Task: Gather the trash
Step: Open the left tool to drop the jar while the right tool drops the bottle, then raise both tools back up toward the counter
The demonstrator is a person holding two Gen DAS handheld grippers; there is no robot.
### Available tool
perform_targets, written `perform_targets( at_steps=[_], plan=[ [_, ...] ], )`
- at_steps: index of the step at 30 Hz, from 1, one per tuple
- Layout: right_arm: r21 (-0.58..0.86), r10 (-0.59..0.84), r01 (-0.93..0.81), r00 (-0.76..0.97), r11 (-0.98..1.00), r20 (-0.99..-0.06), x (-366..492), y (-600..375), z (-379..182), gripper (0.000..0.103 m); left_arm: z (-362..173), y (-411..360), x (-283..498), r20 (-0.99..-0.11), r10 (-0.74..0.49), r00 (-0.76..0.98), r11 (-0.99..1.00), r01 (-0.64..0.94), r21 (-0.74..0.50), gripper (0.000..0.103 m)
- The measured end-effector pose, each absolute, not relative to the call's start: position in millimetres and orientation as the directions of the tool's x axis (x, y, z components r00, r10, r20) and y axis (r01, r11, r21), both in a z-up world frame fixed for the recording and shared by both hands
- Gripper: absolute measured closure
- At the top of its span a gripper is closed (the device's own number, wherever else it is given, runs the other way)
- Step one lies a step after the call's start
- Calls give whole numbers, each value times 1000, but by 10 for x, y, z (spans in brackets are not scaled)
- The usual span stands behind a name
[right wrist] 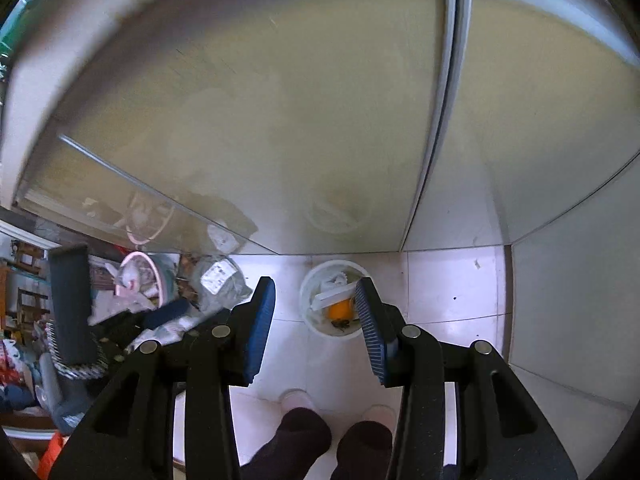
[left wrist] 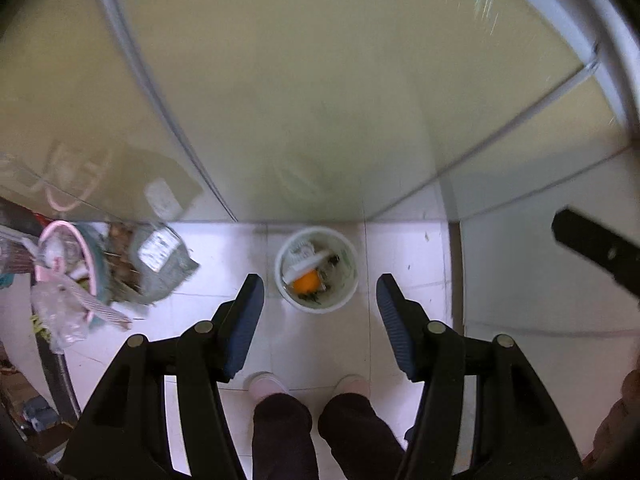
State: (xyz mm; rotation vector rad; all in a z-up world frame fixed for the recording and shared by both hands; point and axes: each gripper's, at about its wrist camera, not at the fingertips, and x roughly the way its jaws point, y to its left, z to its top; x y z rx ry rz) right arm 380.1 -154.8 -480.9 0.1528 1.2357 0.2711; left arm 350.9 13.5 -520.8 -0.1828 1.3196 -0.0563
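A white trash bin [left wrist: 316, 270] stands on the white tiled floor against a frosted glass door. It holds an orange piece [left wrist: 306, 282], white scraps and dark bits. The bin also shows in the right wrist view [right wrist: 336, 300] with the orange piece [right wrist: 340, 310] inside. My left gripper [left wrist: 318, 292] is open and empty, held high above the bin. My right gripper [right wrist: 316, 296] is open and empty, also high above the bin. The left gripper's finger shows at the left of the right wrist view [right wrist: 72, 304].
A pile of clutter lies at the left: a pink basin [left wrist: 66, 256], a grey-green bag with a white label [left wrist: 160, 256] and plastic wrap [left wrist: 60, 312]. The person's feet [left wrist: 268, 386] stand below the bin. A white wall [left wrist: 540, 272] closes the right side.
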Motion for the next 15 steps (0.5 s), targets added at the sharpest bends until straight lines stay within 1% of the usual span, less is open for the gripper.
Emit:
perform_targets(
  at_steps=[6, 10, 15],
  plan=[
    [252, 287, -143, 340, 957, -896, 3686, -1438, -4006, 65, -4138, 445, 3475, -942, -114, 314, 984, -97, -152, 45],
    [255, 300, -163, 380, 953, -875, 3599, -1316, -3421, 65, -3456, 530, 3446, -918, -103, 382, 987, -74, -141, 45],
    [247, 300, -173, 451, 953, -841, 3528, -1206, -2887, 65, -2657, 559, 3389, -871, -100, 480, 992, -18, -124, 45]
  ],
)
